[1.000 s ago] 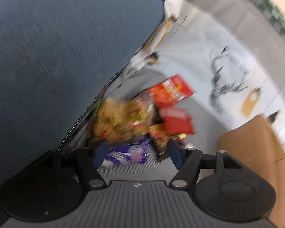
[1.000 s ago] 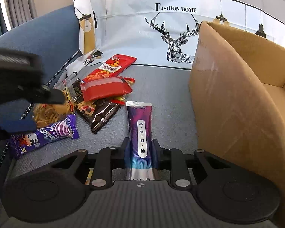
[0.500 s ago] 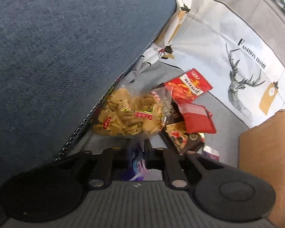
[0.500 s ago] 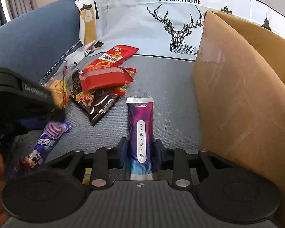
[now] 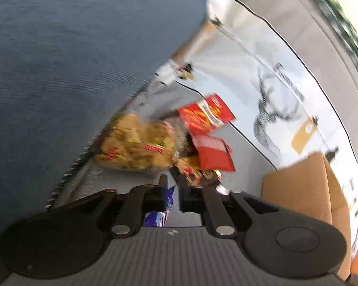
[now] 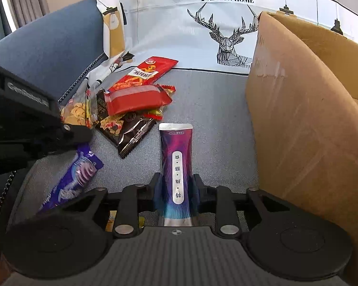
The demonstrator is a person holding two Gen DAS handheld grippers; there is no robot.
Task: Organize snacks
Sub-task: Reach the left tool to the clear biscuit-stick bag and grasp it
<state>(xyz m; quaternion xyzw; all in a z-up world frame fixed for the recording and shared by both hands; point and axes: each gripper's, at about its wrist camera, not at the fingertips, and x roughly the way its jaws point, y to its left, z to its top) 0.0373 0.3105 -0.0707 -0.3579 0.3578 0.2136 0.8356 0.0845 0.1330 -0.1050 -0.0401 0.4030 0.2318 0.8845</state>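
While your right gripper (image 6: 176,186) pinches the purple stick pack (image 6: 176,164) between its pads, your left gripper (image 5: 173,190) has its jaws opening slightly, the blue-purple wrapper (image 6: 75,176) caught between them. Ahead of the left jaws lies the cookie bag (image 5: 136,143); right of the right jaws stands the cardboard box (image 6: 303,119).

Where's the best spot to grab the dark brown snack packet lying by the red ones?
Take the dark brown packet by its free crimped end, the one pointing toward the camera, coming from above on the open cushion side. Its far end lies tucked under the red packet, so only the near end is clear.
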